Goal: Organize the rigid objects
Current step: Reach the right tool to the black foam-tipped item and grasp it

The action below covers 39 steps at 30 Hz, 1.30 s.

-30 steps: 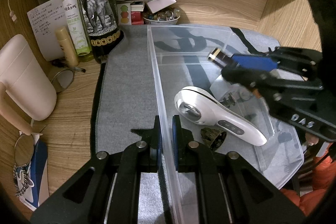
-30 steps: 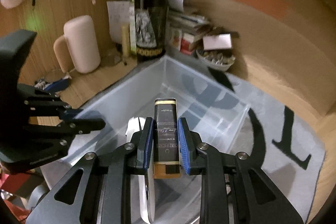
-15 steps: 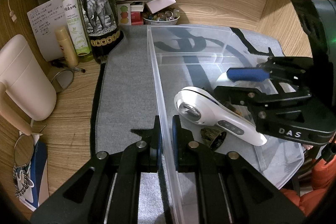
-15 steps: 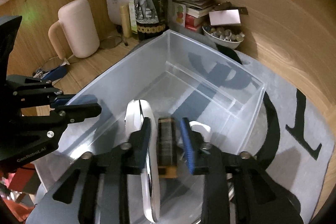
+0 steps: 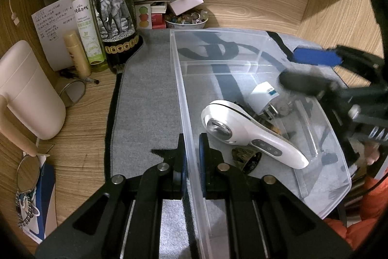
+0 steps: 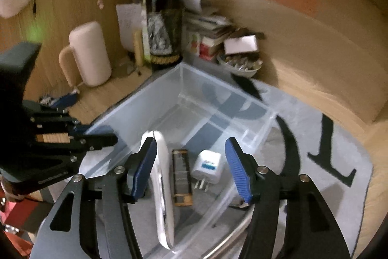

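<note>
one clear plastic bin [image 5: 184,94] holds one white handheld device [image 5: 245,128], one white plug adapter [image 6: 208,165] and one dark rectangular bottle [image 6: 181,176]. outside stand one wine bottle [image 5: 112,6], one green spray bottle [image 5: 86,23] and one cream jug [image 5: 29,91].

The right gripper [image 5: 312,69] was smeared by motion blur in the left wrist view. The whole right wrist view was soft, so the tall dark wine bottle's [image 6: 163,21] label could not be read. The white handheld device [image 5: 245,130] hid most of the slim black-and-gold bar [image 6: 181,180] behind it.
</note>
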Tool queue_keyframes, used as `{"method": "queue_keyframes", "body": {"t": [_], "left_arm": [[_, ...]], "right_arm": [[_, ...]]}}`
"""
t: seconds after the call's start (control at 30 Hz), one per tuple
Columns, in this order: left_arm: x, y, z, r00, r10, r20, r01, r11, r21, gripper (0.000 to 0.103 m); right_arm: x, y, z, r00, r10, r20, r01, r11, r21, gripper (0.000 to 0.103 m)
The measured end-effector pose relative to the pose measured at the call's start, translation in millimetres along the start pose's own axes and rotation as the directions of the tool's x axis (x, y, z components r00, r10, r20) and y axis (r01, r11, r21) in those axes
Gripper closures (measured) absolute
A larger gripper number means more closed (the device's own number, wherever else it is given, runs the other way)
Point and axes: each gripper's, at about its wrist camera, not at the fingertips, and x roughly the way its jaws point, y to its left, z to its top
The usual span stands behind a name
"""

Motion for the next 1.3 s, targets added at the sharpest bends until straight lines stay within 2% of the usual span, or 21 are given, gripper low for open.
{"method": "queue_keyframes", "body": {"t": [0.23,0.4,0.53,0.73,1.03,1.17,1.3], "left_arm": [[0.0,-0.2,0.0,1.0,-0.001,0.001,0.001,1.0,-0.001,0.095],[0.0,-0.2,0.0,1.0,0.001,0.0,-0.001,1.0,0.0,0.095],[0.2,0.6,0.0,1.0,0.003,0.0,-0.003,1.0,0.001,0.095],[0.2,2.4,0.0,1.0,0.004,-0.002,-0.004,1.0,0.001,0.095],[0.3,3.1,0.2,1.0,0.005,-0.002,-0.005,1.0,0.001,0.095],[0.3,2.8,0.3,1.0,0.005,-0.002,-0.005,1.0,0.002,0.095],[0.3,2.8,0.3,1.0,0.005,-0.002,-0.005,1.0,0.001,0.095]], "right_arm": [[-31.6,-23.8,6.0,0.993,-0.087,0.077,0.084,0.996,0.038,0.043],[-41.9,-42.4,-1.9,0.986,-0.148,0.081,0.142,0.987,0.077,0.04],[-40.9,-60.2,-16.3,0.985,-0.169,0.047,0.162,0.979,0.123,0.04],[-19.1,-78.8,-49.5,0.984,-0.171,-0.058,0.178,0.969,0.173,0.04],[14.1,-96.0,-89.3,0.973,-0.133,-0.187,0.175,0.956,0.236,0.04],[14.2,-98.6,-95.6,0.977,-0.116,-0.181,0.161,0.953,0.256,0.04],[9.8,-103.0,-98.2,0.973,-0.148,-0.176,0.189,0.951,0.245,0.041]]}}
